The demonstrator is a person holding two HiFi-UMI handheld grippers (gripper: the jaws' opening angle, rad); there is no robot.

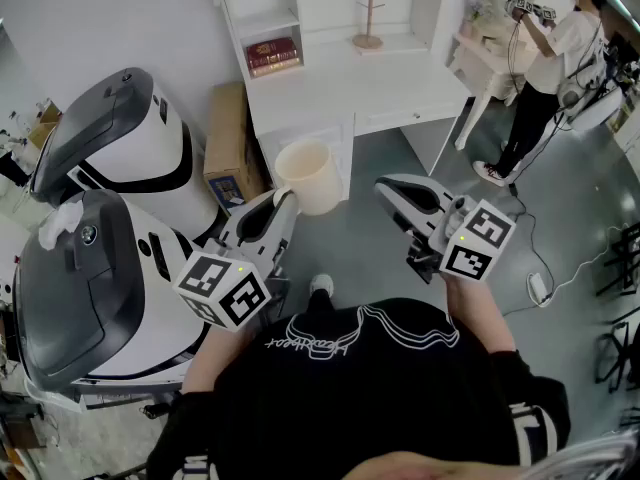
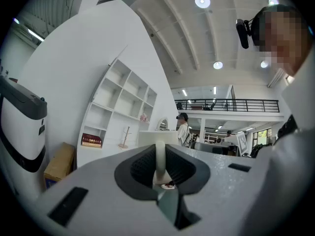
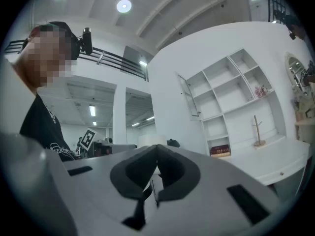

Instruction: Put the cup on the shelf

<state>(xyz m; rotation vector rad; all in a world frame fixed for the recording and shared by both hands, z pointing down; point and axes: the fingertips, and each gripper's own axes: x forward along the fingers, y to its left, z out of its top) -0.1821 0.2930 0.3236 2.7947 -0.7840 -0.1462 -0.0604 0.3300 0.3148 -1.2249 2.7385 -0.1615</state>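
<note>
The cup point(image 1: 308, 176) hangs in the air in front of the counter's point(image 1: 350, 86) front edge, mouth up. It is held by the left gripper point(image 1: 283, 200), whose jaws pinch its thin cream wall point(image 2: 160, 157) at the rim on the near side. The right gripper point(image 1: 387, 188) floats just to the right of the cup, apart from it, with its jaws closed together on nothing. Between the person and the counter lies open grey floor point(image 1: 365, 253), and the counter top is mostly bare from its front edge back to the shelf point(image 1: 230, 13). The shelf rises along the counter's back and has several open compartments. In the lower left compartment 2 red books point(image 1: 273, 54) lie stacked, and a wooden stand point(image 1: 368, 20) rises on the counter just to their right. A cardboard box point(image 1: 226, 140) stands against the counter's left side. Beyond the box, 2 bulky white and grey machines point(image 1: 110, 228) crowd the left gripper's side closely. To the right the floor is roomier. A white cable point(image 1: 545, 280) trails across the floor there, and another person point(image 1: 548, 63) stands by a small table point(image 1: 488, 63), well apart from the cup.
</note>
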